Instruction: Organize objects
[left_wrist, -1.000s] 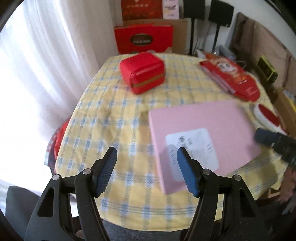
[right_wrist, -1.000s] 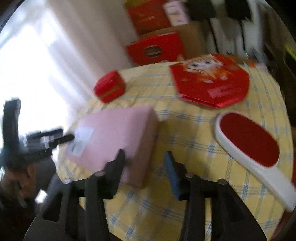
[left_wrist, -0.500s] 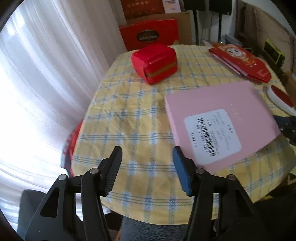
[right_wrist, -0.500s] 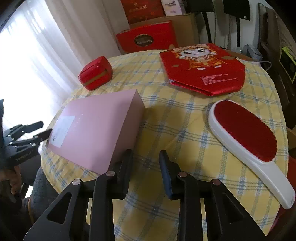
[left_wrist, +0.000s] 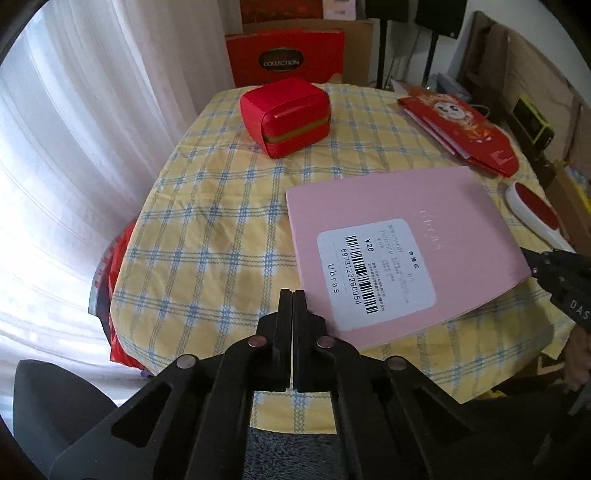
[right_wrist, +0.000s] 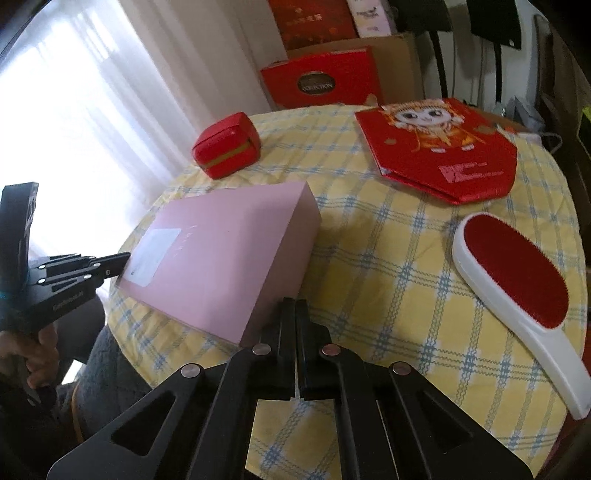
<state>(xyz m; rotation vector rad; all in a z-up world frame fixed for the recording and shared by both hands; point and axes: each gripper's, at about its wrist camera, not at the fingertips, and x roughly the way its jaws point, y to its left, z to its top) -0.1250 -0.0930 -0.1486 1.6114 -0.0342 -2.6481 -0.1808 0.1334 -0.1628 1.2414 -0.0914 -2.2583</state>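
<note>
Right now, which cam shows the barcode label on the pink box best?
Left wrist. The label faces that camera square on, with barcode, digits and brand print readable on the pink box. In the right wrist view the label is a washed-out white patch seen at a slant, print illegible.

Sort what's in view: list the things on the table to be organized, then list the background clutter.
To organize, on the table:
pink box
small red box
red cartoon gift bag
red lint brush

Lying about, off the table:
red Collection box
cardboard box
white curtain
</note>
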